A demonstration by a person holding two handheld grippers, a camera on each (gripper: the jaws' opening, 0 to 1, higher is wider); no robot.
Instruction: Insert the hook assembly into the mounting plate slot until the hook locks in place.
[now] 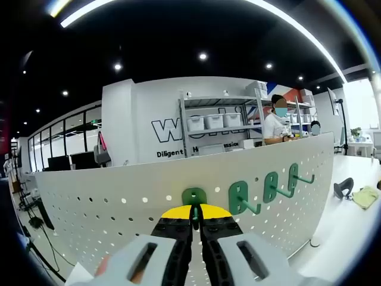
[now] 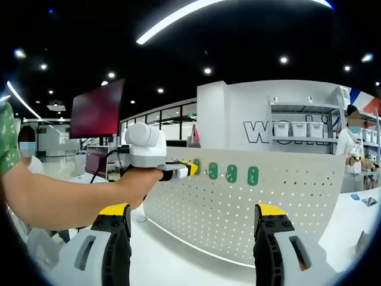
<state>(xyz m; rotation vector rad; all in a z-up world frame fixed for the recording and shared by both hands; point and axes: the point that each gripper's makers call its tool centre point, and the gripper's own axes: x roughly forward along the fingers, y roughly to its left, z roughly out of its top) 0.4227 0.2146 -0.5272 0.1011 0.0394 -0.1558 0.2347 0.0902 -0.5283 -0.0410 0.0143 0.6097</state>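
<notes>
left gripper (image 1: 196,218) clamping green hook (image 1: 193,198), pegboard (image 1: 107,196)

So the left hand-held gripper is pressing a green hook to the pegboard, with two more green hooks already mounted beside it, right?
Not quite: three green hooks are already mounted beside it, as the left gripper view shows. The left hand-held gripper does hold a green hook at the pegboard.

Left gripper (image 1: 196,221): jaws closed together, arm extended. Right gripper (image 2: 193,229): jaws spread wide apart, nothing between.
</notes>
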